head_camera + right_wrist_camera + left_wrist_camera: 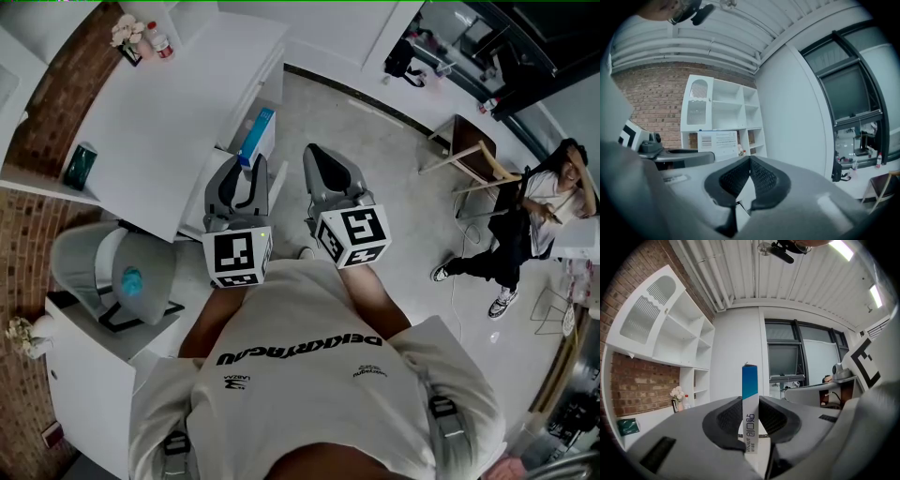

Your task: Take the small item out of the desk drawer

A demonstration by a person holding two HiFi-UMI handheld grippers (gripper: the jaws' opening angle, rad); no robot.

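Observation:
A slim blue and white box [257,136] stands upright between the jaws of my left gripper [246,178], which is shut on it beside the white desk [159,112]. In the left gripper view the box [750,404] rises straight up from the left gripper [750,420], with both dark pads pressed on its sides. My right gripper [325,164] hangs just to the right at about the same height. Its jaws [750,161] meet at the tips with nothing between them. From there the box [717,139] shows at the left. Whether a drawer stands open I cannot tell.
A green box [80,165], flowers [127,35] and a small bottle [159,39] sit on the desk. A grey chair [103,267] with a teal thing on its seat stands at the left. Another person [534,220] and a wooden chair [473,150] are at the right.

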